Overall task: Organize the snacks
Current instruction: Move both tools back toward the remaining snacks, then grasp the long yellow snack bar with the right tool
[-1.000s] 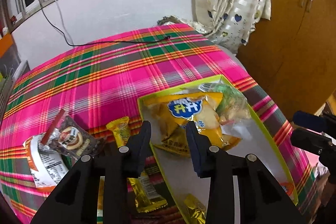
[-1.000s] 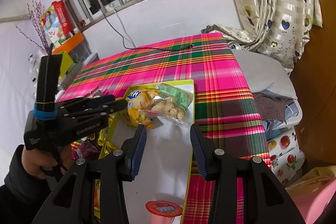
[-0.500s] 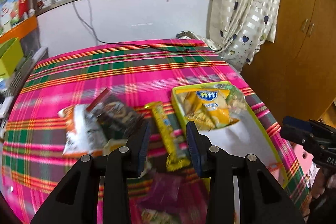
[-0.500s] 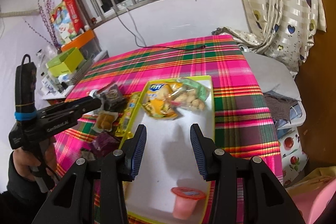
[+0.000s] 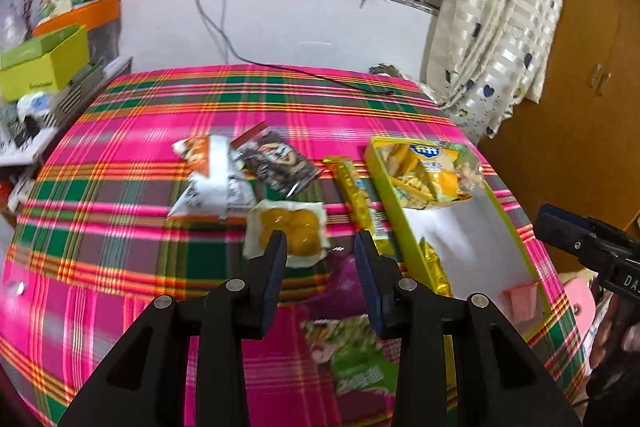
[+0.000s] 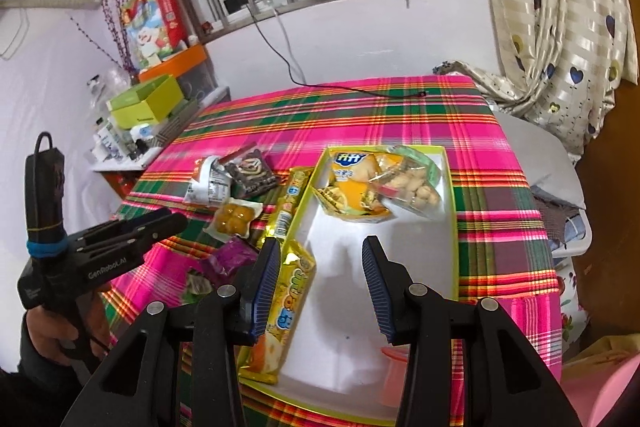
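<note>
A yellow-green tray (image 6: 450, 195) with a white floor lies on the plaid cloth and holds a yellow chip bag (image 6: 350, 187), a clear cookie bag (image 6: 412, 183), a yellow wafer pack (image 6: 286, 307) and a pink jelly cup (image 6: 394, 375). Left of it lie a long yellow bar (image 5: 356, 199), a pack of yellow buns (image 5: 290, 227), a dark biscuit pack (image 5: 278, 163), a white-orange bag (image 5: 210, 179), a purple pack (image 6: 230, 259) and a green bag (image 5: 352, 355). My left gripper (image 5: 320, 255) is open above the bun pack. My right gripper (image 6: 320, 267) is open over the tray.
A black cable (image 6: 360, 91) crosses the table's far edge. A side shelf with green boxes (image 6: 144, 103) stands at the left. A curtain (image 6: 560, 27) and a wooden cupboard (image 5: 592, 67) are at the right. A pink object (image 6: 608, 387) sits low right.
My left gripper has pulled back and swung left, from over the tray's chip bag to above the bun pack. My right gripper has drawn back, so more of the tray shows.
</note>
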Available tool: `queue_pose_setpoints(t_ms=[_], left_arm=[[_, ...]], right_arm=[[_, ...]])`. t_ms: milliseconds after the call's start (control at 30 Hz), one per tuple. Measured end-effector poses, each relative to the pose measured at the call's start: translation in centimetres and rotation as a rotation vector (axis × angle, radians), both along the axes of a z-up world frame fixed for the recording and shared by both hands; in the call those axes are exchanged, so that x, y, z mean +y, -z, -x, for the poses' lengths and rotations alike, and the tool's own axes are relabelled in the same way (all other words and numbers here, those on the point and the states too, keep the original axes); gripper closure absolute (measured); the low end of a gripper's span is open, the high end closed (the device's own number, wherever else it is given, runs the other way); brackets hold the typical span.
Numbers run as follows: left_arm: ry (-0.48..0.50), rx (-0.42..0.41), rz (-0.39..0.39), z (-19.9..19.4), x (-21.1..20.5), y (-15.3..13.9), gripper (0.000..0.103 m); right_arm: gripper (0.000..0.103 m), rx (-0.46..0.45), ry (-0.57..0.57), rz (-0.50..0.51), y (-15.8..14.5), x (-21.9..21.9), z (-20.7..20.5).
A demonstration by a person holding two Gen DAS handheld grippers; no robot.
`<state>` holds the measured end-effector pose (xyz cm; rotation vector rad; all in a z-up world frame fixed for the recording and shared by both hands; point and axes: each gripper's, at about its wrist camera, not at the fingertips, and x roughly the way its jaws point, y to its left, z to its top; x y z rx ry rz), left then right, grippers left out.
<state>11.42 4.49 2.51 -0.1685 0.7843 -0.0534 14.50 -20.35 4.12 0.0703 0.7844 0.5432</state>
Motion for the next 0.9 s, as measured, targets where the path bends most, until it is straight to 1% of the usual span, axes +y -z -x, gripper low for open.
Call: queue_pose_setpoints(t_ms=[133,467,633,900], left_arm=[[-0.028,0.002,0.015,0.6,1.2,0.5,0.066],[-0.050,-0.012,0.035,1.6,1.9,0.6,0.066],[-0.061,-0.008,0.045,1.7,2.4,0.7,0.066],[-0.069,0.001,0.059,2.0,3.1,1.1,0.066]], right_arm=[[0.062,0.011,-0.022,-0.002,0.0,0.9,0.0],[0.062,0.021,-0.042,0.015,0.1,2.1,-0.1],[0.064,0.018,-0.054,0.019,0.0,2.7,-0.2],[0.067,0.032,-0.099,0.046,0.1,5.5,-1.6]])
